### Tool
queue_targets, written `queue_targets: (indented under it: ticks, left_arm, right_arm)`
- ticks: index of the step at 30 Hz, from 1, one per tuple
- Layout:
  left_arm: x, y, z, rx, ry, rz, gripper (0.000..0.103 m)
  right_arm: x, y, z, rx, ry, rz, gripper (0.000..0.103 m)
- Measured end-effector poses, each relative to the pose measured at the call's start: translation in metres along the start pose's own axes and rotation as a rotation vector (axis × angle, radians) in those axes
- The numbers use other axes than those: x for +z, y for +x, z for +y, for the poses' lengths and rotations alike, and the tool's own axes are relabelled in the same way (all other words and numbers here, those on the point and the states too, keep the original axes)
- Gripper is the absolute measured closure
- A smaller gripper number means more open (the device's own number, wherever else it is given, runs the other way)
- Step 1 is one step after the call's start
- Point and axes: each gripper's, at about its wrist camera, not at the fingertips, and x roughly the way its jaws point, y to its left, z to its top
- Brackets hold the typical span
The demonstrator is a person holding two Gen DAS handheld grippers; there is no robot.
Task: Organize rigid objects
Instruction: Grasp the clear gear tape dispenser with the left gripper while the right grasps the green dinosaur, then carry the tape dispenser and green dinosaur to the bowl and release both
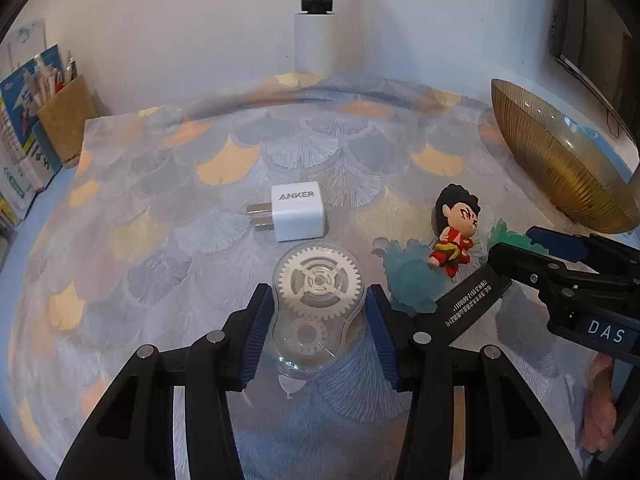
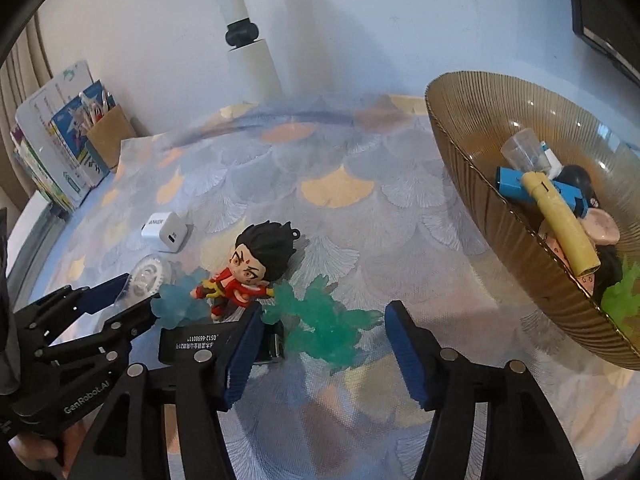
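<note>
A clear tape dispenser (image 1: 318, 308) with white gears lies on the patterned cloth, and my left gripper (image 1: 319, 320) is shut on it, blue pads against both of its sides. In the right wrist view that left gripper (image 2: 120, 304) sits at the left edge with the dispenser (image 2: 150, 276) at its tips. My right gripper (image 2: 324, 348) is open, and a translucent green piece (image 2: 320, 320) lies between its fingertips, untouched. Just beyond lies a red-clothed, black-haired figurine (image 2: 248, 272) (image 1: 456, 228). The right gripper (image 1: 524, 250) enters from the right in the left wrist view.
A ribbed amber bowl (image 2: 472, 152) (image 1: 552, 160) at the right holds several small items. A white Anker charger (image 1: 298, 210) (image 2: 166, 230) lies behind the dispenser. A black printed bar (image 2: 188, 340) (image 1: 468, 300) lies under the right gripper's left finger. Books and a cardboard holder (image 1: 64, 120) stand back left, a white post (image 1: 314, 32) by the wall.
</note>
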Motion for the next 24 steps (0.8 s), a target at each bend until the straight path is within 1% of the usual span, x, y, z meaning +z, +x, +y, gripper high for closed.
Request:
queue_targets:
  ticks: [1,3,5,7,8,10,11,13,14,16,17,19,20,22,23,24]
  left_arm:
    - [-0.001,-0.001,0.003,0.004,-0.019,-0.001,0.058]
    - [-0.006,-0.008,0.017,-0.018,-0.106,-0.019,0.058]
    - [-0.016,-0.022,0.030,-0.010,-0.192,-0.052,0.058]
    - [-0.025,-0.033,0.040,-0.021,-0.250,-0.072,0.058]
    - [-0.033,-0.040,0.046,-0.030,-0.297,-0.076,0.058]
    - [-0.044,-0.048,0.052,-0.041,-0.349,-0.073,0.058]
    - [-0.050,-0.051,0.052,-0.050,-0.375,-0.070,0.058]
    - [-0.060,-0.054,0.051,-0.072,-0.418,-0.053,0.058]
    - [-0.064,-0.052,0.050,-0.083,-0.437,-0.042,0.058]
    - [-0.071,-0.052,0.045,-0.090,-0.455,-0.027,0.058]
    - [-0.074,-0.054,0.039,-0.071,-0.450,-0.039,0.058]
    - [-0.075,-0.056,0.034,-0.055,-0.441,-0.033,0.058]
    - [-0.076,-0.057,0.032,-0.043,-0.447,-0.029,0.058]
    - [-0.078,-0.058,0.031,-0.030,-0.463,-0.029,0.057]
    - [-0.079,-0.058,0.030,-0.026,-0.473,-0.035,0.056]
    - [-0.080,-0.059,0.030,-0.029,-0.477,-0.039,0.050]
  right_arm:
    - [0.000,-0.001,0.001,0.007,-0.005,-0.002,0.046]
    - [-0.001,-0.004,0.002,0.020,-0.014,-0.013,0.051]
    - [-0.002,-0.014,0.001,0.030,-0.014,-0.052,0.052]
    - [-0.005,-0.024,-0.001,0.031,0.013,-0.075,0.052]
    - [-0.008,-0.032,-0.003,0.038,0.032,-0.086,0.052]
    - [-0.015,-0.051,-0.002,0.073,0.038,-0.103,0.052]
    - [-0.019,-0.059,0.001,0.085,0.025,-0.102,0.051]
    - [-0.030,-0.068,0.010,0.094,-0.030,-0.061,0.051]
    - [-0.038,-0.070,0.015,0.079,-0.062,-0.027,0.051]
    - [-0.053,-0.071,0.023,0.018,-0.112,0.013,0.051]
    - [-0.061,-0.070,0.026,-0.011,-0.136,0.027,0.051]
    - [-0.075,-0.068,0.028,-0.055,-0.160,0.038,0.051]
    - [-0.079,-0.068,0.027,-0.061,-0.159,0.039,0.050]
    - [-0.085,-0.072,0.022,-0.047,-0.152,0.029,0.049]
    - [-0.086,-0.073,0.020,-0.036,-0.148,0.031,0.044]
    - [-0.088,-0.073,0.018,-0.034,-0.146,0.040,0.036]
